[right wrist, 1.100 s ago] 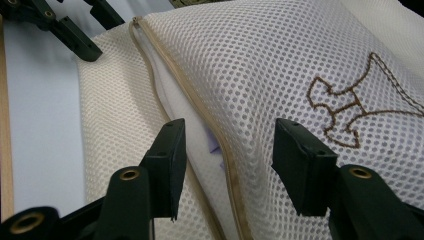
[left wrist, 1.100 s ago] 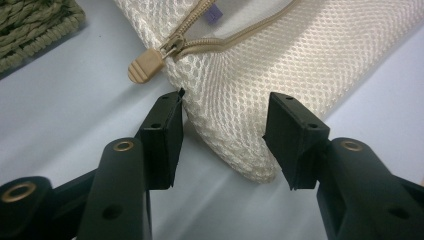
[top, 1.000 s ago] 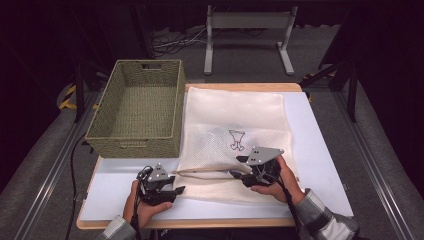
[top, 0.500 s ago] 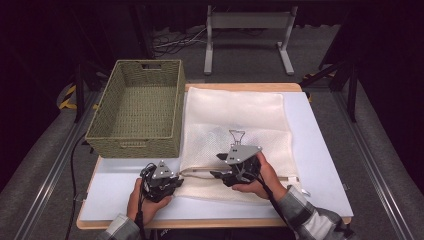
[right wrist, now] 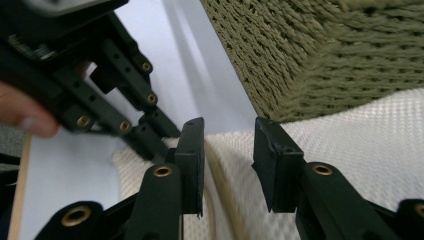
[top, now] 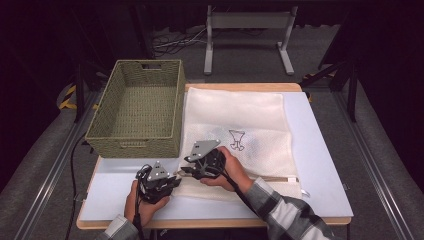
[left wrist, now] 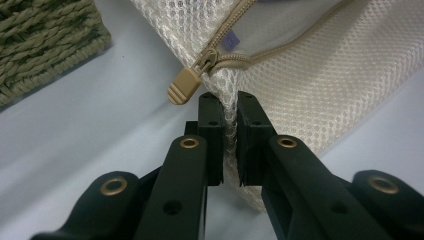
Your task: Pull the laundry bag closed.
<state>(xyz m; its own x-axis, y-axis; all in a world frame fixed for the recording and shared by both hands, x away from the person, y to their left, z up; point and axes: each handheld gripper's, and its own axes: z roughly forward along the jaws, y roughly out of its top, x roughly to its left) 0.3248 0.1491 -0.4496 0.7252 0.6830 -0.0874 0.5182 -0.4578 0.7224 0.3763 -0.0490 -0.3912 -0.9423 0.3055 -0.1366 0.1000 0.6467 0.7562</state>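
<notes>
A white mesh laundry bag (top: 235, 115) lies flat on the table, its zipper along the near edge. My left gripper (top: 175, 177) is shut on the bag's near left corner (left wrist: 230, 120), just below the tan zipper pull (left wrist: 184, 86); its jaws closed there moments ago. My right gripper (top: 184, 170) hovers beside it, pointing left. Its jaws (right wrist: 227, 150) have just been closing and still stand apart, with the bag's zipper edge (right wrist: 220, 165) between them and untouched by the pads. The left gripper (right wrist: 152, 131) shows close ahead in the right gripper view.
A woven olive basket (top: 135, 110) with nothing in it stands at the table's left, right beside the bag and just beyond both grippers (right wrist: 325, 50). The pale blue table top (top: 320, 165) has bare surface to the bag's right. A metal stand (top: 247, 30) is on the floor behind.
My right gripper has slid left along the bag's near edge, up to the left gripper, and its jaws have narrowed. The left hand stayed put and its jaws shut on the corner.
</notes>
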